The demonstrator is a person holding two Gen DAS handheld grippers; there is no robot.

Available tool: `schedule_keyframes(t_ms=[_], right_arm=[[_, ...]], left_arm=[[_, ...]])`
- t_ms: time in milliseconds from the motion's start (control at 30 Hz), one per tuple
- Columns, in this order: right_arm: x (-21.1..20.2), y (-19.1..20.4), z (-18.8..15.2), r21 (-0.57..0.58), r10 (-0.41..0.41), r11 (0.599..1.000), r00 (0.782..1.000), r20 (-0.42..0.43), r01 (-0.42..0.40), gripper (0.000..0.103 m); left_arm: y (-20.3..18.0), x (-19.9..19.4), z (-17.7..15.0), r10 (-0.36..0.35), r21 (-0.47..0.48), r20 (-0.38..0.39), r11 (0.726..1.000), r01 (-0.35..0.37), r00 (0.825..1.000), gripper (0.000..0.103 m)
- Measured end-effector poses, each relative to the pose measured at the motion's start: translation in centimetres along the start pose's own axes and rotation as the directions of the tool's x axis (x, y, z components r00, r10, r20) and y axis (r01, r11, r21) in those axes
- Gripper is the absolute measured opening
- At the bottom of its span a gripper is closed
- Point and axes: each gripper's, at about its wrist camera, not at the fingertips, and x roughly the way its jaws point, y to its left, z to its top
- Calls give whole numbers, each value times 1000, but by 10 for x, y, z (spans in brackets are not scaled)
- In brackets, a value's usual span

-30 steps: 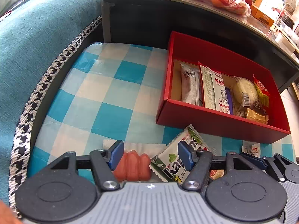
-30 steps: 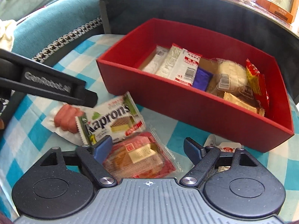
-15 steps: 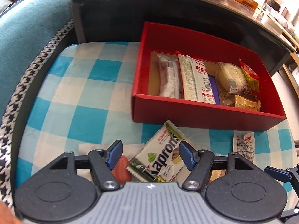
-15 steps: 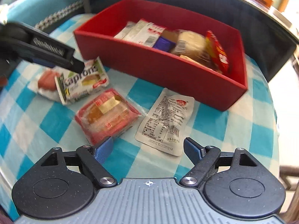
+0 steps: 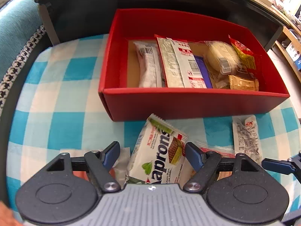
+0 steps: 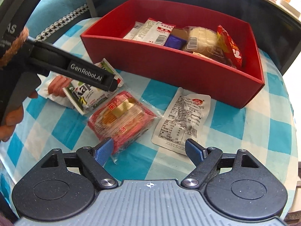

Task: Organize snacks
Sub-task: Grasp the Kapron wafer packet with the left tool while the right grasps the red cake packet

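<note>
A red box (image 5: pixel 188 101) (image 6: pixel 169 66) holds several wrapped snacks. In front of it on the blue checked cloth lie a white Kaprons wafer pack (image 5: pixel 161 154) (image 6: pixel 88 96), a sausage pack (image 6: pixel 56 84), a red biscuit pack (image 6: pixel 122 116) and a white sachet (image 6: pixel 182 118) (image 5: pixel 244 135). My left gripper (image 5: pixel 152 153) is open with its fingers either side of the wafer pack. It also shows in the right wrist view (image 6: pixel 111 82). My right gripper (image 6: pixel 149 149) is open and empty, just in front of the biscuit pack and the sachet.
The cloth (image 5: pixel 56 94) covers a round seat beside a teal cushion with houndstooth trim (image 5: pixel 17 37). A dark table (image 5: pixel 169 3) rises right behind the box. Shelves (image 5: pixel 289 43) stand at the far right.
My left gripper shifted right, from over the sausages to straddling the wafer pack. My right gripper pulled back and right, away from the biscuit pack; the sachet came into view.
</note>
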Motion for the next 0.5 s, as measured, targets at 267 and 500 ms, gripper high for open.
schedule_keyframes(t_ms=[267,500], right_arm=[[2,-6,7,27,-29,999,999,15,29,88],[3,-9,6,38,-21,999,1000,10,20,88]], left_arm=[[-20,0,-16,71,97,6,993,-72,997,101],[-17,0,-14,84,67,7,994,-84,996,95]])
